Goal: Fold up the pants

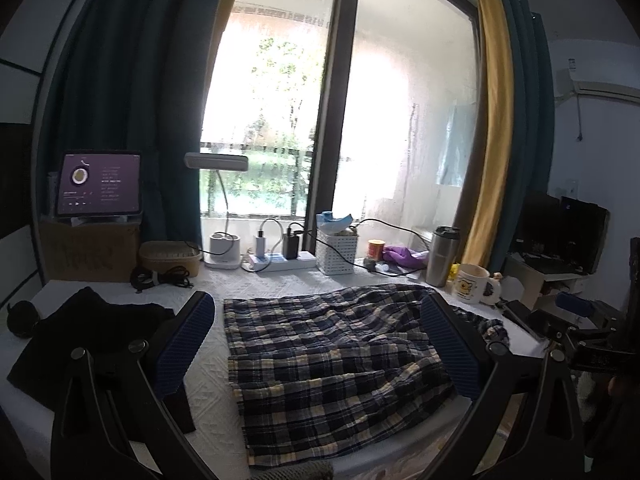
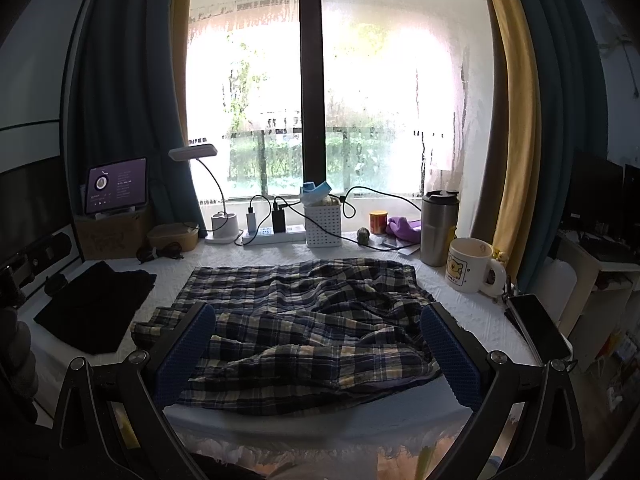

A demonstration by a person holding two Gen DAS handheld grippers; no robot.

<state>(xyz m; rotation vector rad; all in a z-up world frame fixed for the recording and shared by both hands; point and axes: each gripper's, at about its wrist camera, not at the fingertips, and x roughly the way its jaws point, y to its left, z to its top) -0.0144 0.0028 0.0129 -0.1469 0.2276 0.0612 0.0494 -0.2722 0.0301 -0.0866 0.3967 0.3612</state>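
Note:
Plaid navy-and-cream pants (image 1: 332, 364) lie rumpled on the white quilted table top (image 1: 208, 392), also in the right wrist view (image 2: 304, 320). My left gripper (image 1: 320, 344) is open and empty, held above the pants with its blue-padded fingers (image 1: 184, 344) spread to either side. My right gripper (image 2: 320, 348) is open and empty too, above the near edge of the pants, its fingers (image 2: 452, 356) wide apart. The right gripper's body shows at the far right of the left wrist view (image 1: 592, 344).
A black garment (image 1: 92, 344) lies left of the pants. Along the window: tablet (image 1: 100, 184) on a cardboard box, lamp (image 1: 218, 208), power strip (image 1: 280, 260), white basket (image 1: 336, 248), steel tumbler (image 1: 442, 256), white mug (image 1: 474, 284). A phone (image 2: 536, 324) lies at the right edge.

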